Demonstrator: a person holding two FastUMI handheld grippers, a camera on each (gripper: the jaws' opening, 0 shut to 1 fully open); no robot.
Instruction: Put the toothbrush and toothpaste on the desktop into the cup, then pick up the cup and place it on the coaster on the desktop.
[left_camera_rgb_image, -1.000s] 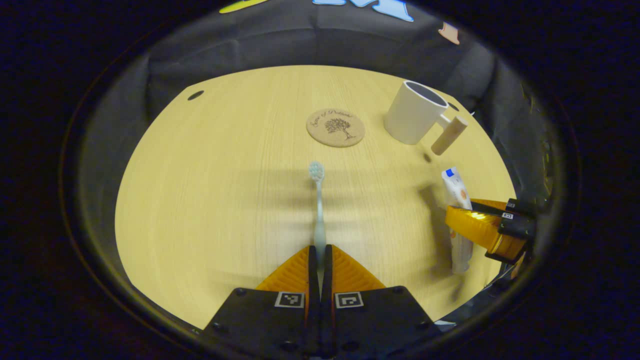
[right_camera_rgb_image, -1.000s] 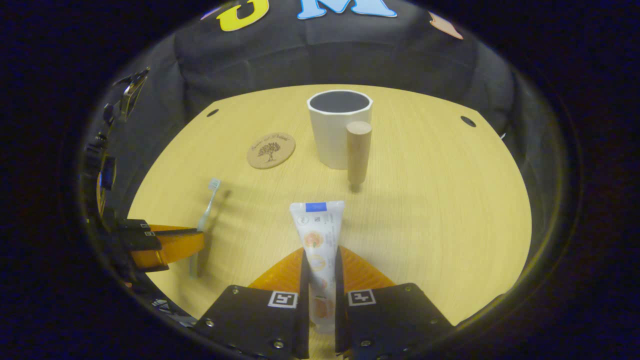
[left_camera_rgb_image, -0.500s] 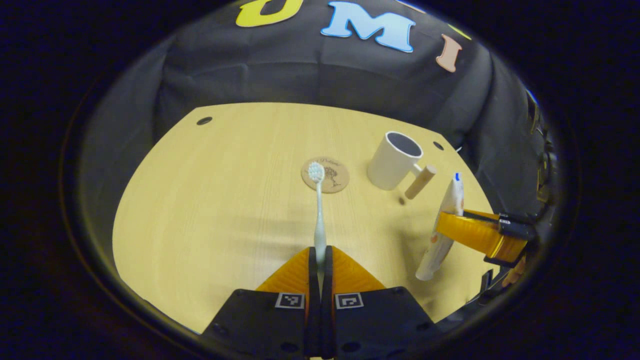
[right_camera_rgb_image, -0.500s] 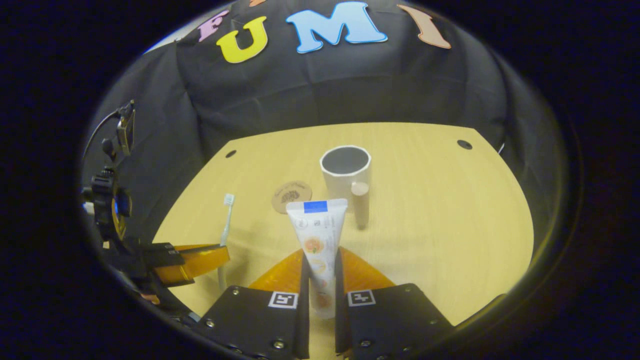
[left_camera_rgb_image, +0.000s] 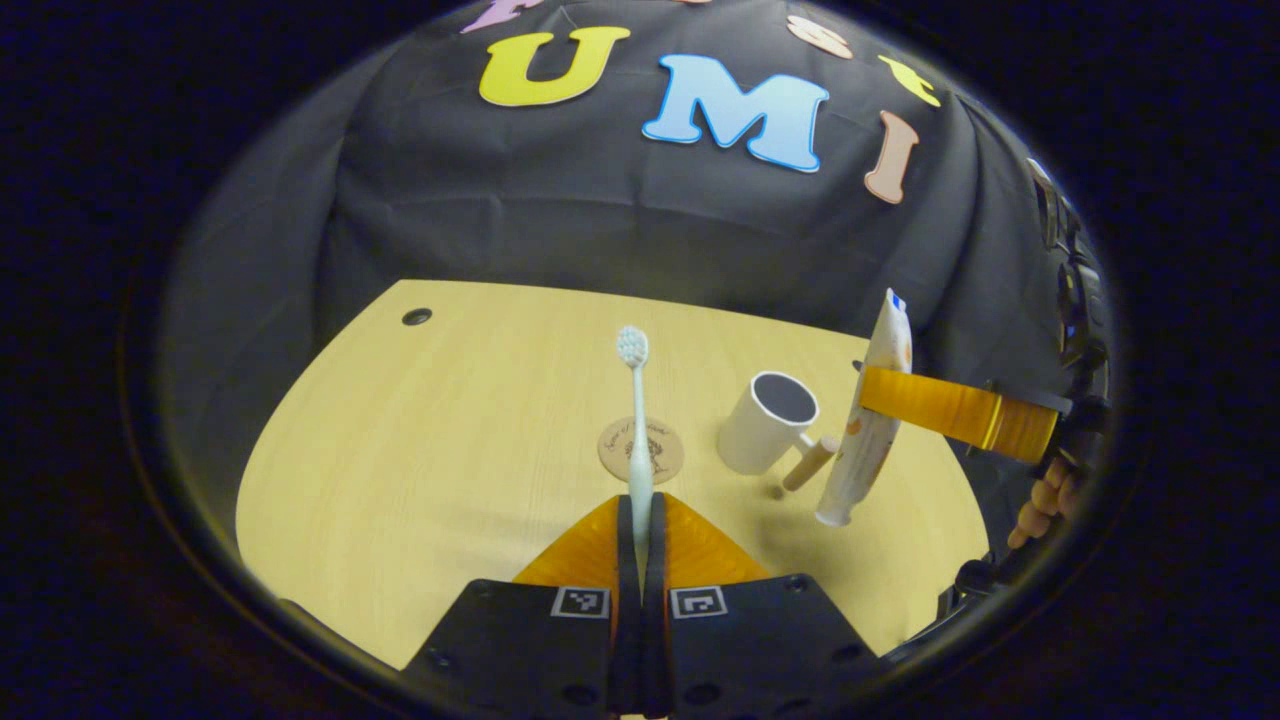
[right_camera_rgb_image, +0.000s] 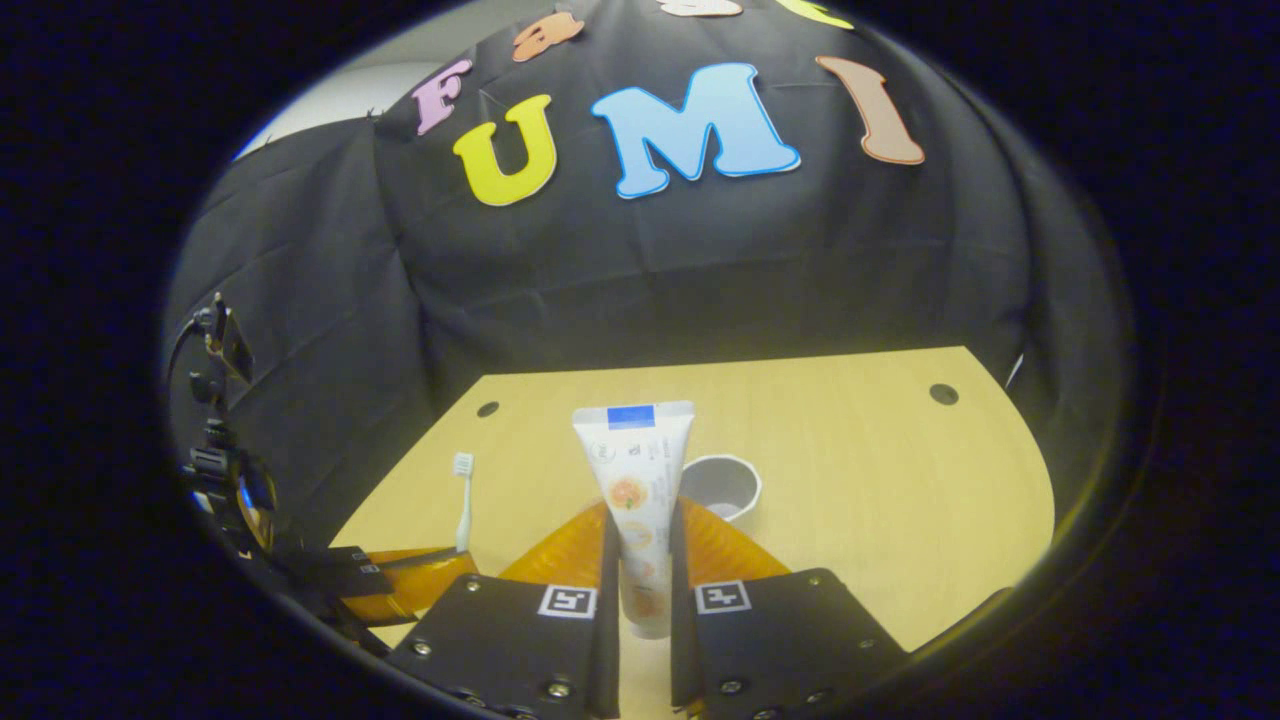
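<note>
Both items are up off the pale wooden desktop (left_camera_rgb_image: 420, 470), and the white cup with a wooden peg handle (left_camera_rgb_image: 766, 422) stands below and ahead of them, just right of the round cork coaster (left_camera_rgb_image: 641, 449). The left gripper (left_camera_rgb_image: 640, 520) is clamped on the pale blue toothbrush (left_camera_rgb_image: 636, 420), long axis upright, bristles up. The right gripper (right_camera_rgb_image: 641, 540), pinching the white toothpaste tube (right_camera_rgb_image: 633, 490) upright with cap end down, looks nearer the cup, so it likely drops first
</note>
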